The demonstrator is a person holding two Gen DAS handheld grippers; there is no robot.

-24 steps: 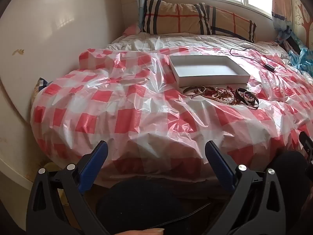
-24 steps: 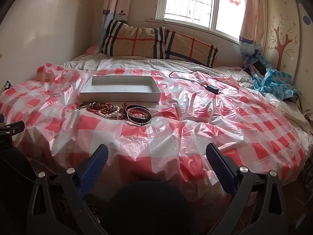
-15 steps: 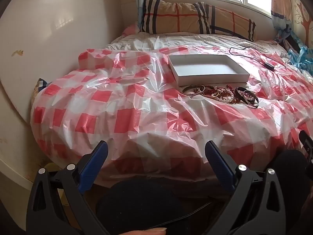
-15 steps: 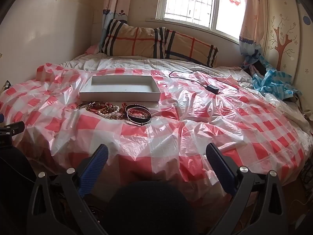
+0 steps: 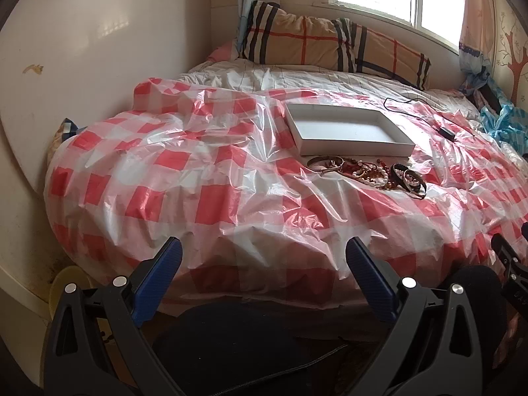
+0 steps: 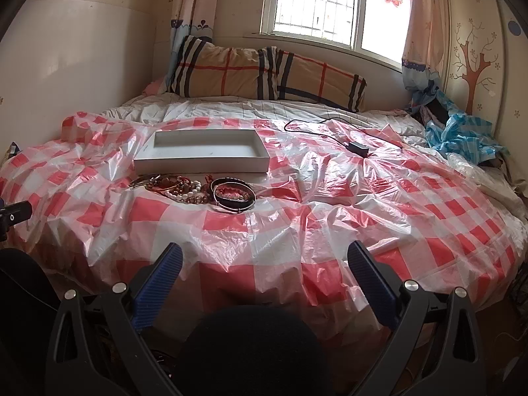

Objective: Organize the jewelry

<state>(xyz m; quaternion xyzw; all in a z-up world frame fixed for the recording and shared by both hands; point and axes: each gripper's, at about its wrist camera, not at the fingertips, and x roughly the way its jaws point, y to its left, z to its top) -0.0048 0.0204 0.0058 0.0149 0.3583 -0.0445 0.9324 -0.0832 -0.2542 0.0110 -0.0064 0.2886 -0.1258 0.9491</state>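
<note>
Both the left gripper (image 5: 264, 264) and the right gripper (image 6: 265, 269) hang with fingers wide apart, empty; the tangled heap of beaded bracelets and black bangles (image 6: 201, 191) before the shallow white cardboard box (image 6: 201, 151) looks light and snag-prone, so pinch a stiff bangle rim first.

One white shallow box (image 6: 201, 155); one heap of jewelry (image 6: 194, 191), pieces tangled, exact count unclear; at least two dark bangles (image 6: 234, 194) in it, one white bead bracelet (image 6: 189, 193), one metal bangle (image 5: 321, 162); one red-and-white checked plastic sheet (image 6: 330, 204); two plaid pillows (image 6: 264, 72); one black charger with cable (image 6: 358, 148); one crumpled blue cloth (image 6: 462, 132); one window (image 6: 330, 3); two hand-held grippers, left hand-held gripper (image 5: 264, 260), right hand-held gripper (image 6: 264, 262).
</note>
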